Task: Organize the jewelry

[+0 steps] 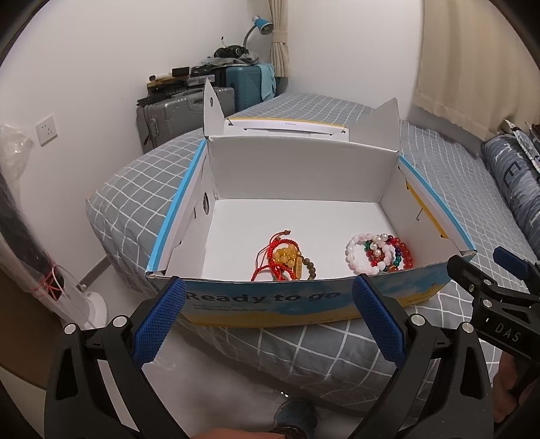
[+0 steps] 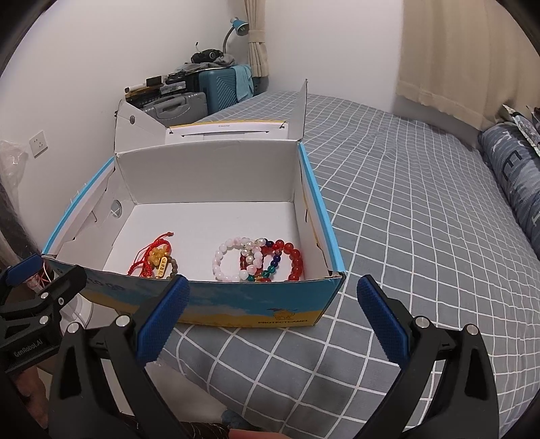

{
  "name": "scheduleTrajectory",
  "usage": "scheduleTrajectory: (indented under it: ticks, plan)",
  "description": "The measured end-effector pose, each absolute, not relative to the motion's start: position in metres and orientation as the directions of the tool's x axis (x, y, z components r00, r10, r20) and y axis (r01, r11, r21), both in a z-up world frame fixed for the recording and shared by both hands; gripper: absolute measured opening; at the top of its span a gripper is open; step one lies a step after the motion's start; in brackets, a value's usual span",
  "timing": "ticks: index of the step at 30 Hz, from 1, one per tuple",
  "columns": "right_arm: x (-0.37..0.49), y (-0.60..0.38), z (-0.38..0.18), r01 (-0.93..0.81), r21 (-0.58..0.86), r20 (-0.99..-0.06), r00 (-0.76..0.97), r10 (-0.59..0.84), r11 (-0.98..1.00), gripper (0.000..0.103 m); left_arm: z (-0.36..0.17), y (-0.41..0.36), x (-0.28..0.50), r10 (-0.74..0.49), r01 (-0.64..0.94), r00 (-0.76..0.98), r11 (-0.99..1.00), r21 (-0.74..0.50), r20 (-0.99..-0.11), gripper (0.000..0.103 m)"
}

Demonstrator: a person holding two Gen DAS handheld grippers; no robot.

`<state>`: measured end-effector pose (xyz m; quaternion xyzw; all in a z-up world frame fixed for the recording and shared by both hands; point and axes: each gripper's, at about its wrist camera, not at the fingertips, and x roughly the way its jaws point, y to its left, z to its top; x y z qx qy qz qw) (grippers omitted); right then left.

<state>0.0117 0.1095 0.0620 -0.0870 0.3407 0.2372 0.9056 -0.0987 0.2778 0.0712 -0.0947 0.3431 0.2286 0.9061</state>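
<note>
An open cardboard box [image 1: 297, 300] [image 2: 256, 304] with white inside walls sits on the bed. Inside it lie two heaps of jewelry. One is a red cord bracelet with yellow and brown beads [image 1: 287, 260] [image 2: 157, 261]. The other is a pile of pink, white, red and coloured bead bracelets [image 1: 379, 253] [image 2: 258, 260]. My left gripper [image 1: 270, 297] hovers open just before the box's front wall, nothing between its fingers. My right gripper [image 2: 273, 300] is open too, in front of the box's right front corner. Each gripper shows at the edge of the other's view.
The bed [image 2: 405, 209] has a grey checked cover; a grey patterned pillow [image 2: 516, 175] lies at its right. Suitcases [image 1: 189, 111] stacked with clutter and a blue lamp [image 1: 261, 23] stand by the far wall. A plastic-wrapped fan [image 1: 50, 277] stands on the floor at left.
</note>
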Motion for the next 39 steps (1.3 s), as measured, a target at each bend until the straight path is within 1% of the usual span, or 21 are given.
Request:
scheduleTrajectory:
  ticks: [39]
  plan:
    - [0.0153,0.1117,0.0569,-0.475,0.002,-0.667,0.655,0.355,0.88,0.095,0.0709,0.2702,-0.0982,0.338,-0.46,0.674,0.888,-0.015,-0.657,0.097]
